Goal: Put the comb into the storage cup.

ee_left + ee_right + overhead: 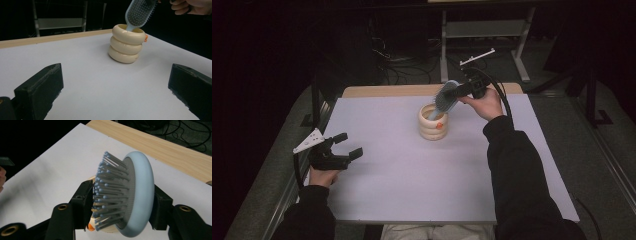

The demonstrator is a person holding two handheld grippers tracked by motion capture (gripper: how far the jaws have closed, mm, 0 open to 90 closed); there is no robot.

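Observation:
A cream ribbed cup (433, 125) with an orange spot stands on the white table top (387, 190), past its middle. A pale blue hairbrush (446, 97) leans with its handle down inside the cup and its bristled head up. My right gripper (457, 91) reaches in from the right, its jaws on either side of the brush head (140, 195): one before the bristle tips, one behind the back, with no squeeze on the bristles. My left gripper (343, 145) rests open at the table's left edge, nothing between its jaws. From there the cup (127, 43) and the brush (138, 12) stand ahead.
A strip of bare wood (387, 91) borders the table's far edge. Behind it are a metal frame (484, 30) and loose cables on the dark floor (402, 65). The white top spreads open between the cup and the near edge.

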